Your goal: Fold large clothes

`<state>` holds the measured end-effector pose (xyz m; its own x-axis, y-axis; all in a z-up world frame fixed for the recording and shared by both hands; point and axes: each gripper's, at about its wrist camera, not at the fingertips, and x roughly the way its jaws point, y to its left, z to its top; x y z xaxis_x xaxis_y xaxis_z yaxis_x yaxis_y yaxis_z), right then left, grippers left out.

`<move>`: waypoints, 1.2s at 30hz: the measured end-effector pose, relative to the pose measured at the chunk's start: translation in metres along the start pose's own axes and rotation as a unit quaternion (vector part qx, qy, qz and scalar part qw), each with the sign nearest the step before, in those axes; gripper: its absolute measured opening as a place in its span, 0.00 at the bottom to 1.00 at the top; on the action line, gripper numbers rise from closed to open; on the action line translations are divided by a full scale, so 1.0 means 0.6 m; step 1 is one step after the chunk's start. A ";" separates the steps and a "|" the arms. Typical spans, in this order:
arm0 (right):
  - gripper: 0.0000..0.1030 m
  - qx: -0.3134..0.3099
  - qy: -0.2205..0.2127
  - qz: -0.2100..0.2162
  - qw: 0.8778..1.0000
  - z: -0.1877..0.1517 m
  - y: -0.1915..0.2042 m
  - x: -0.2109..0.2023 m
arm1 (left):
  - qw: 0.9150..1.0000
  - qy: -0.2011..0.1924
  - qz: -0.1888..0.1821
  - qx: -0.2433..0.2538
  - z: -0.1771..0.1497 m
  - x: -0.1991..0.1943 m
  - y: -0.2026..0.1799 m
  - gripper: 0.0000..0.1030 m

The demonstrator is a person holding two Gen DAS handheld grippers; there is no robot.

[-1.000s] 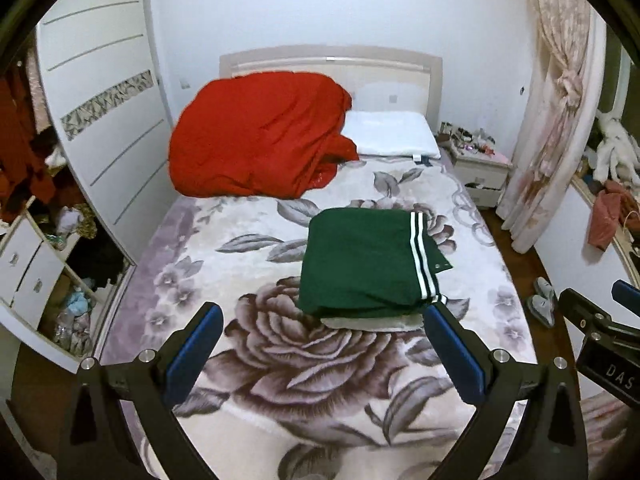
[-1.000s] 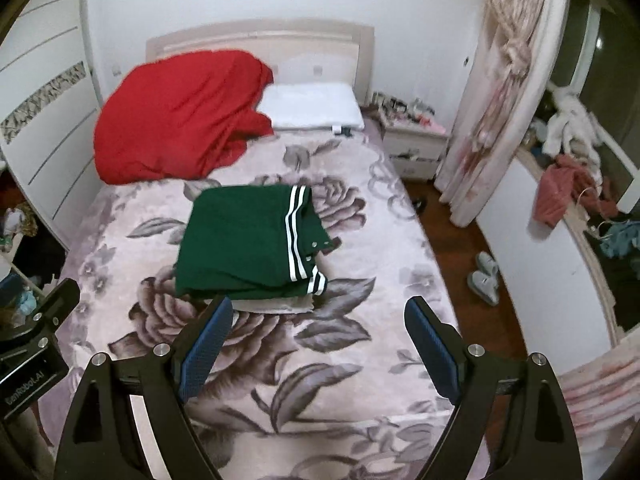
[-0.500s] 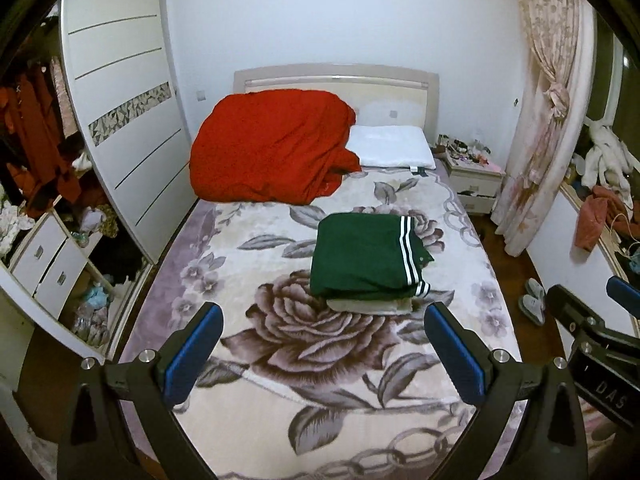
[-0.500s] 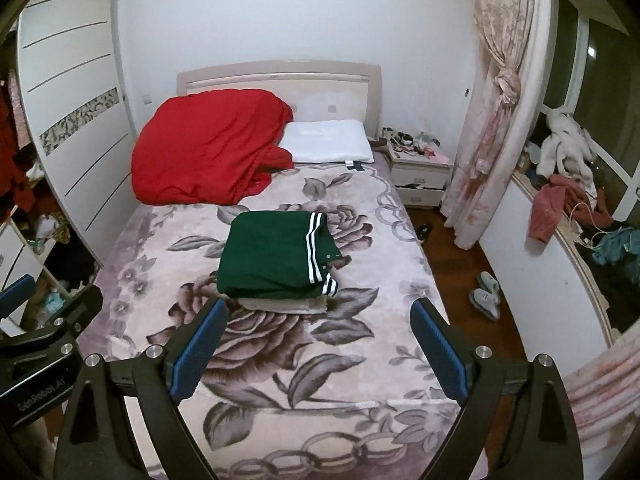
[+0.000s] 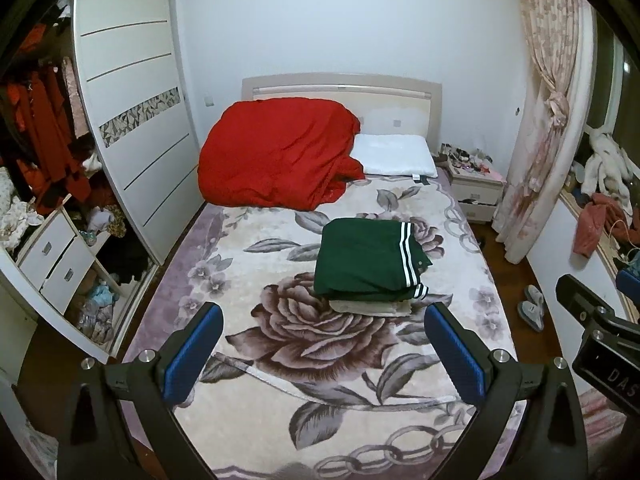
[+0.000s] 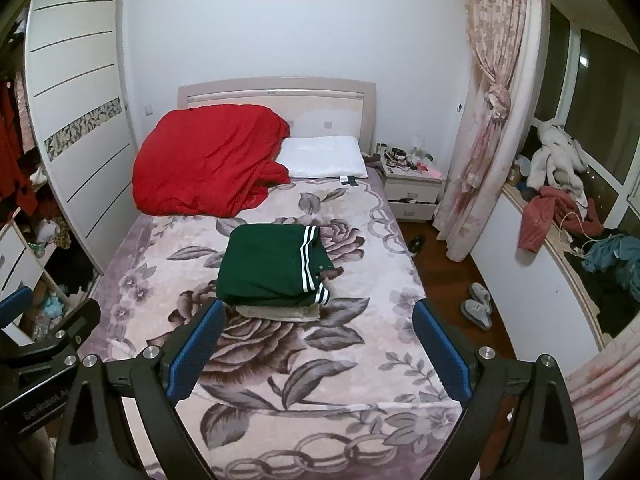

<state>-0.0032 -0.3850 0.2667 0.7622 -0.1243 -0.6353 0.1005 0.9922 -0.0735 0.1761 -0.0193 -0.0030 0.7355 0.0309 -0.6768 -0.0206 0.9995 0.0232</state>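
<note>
red quilt and pillow lie behind folded green garment.

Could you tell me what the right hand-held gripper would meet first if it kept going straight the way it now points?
Probably the floral bedspread: the open right hand-held gripper aims down at the bed, just short of the folded green garment. Depth is unclear, so it might reach that stack's near edge instead.

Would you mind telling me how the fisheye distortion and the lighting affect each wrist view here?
Left wrist view: the wardrobe bows strongly near the left edge, corners vignette to black, and the green folded garment stays sharp under even indoor light. Right wrist view: the curtain curves along the right side, the window beyond is dark, and the bed shows no glare.
</note>
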 end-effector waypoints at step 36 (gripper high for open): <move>0.95 -0.006 -0.022 0.007 1.000 0.013 -0.003 -0.026 | 0.999 -0.038 0.018 -0.003 0.002 -0.047 0.003 1.00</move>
<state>-0.0104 -0.3849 0.2825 0.7911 -0.1104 -0.6017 0.0820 0.9938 -0.0745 0.1563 -0.0185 0.0172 0.7840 0.0666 -0.6171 -0.0516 0.9978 0.0421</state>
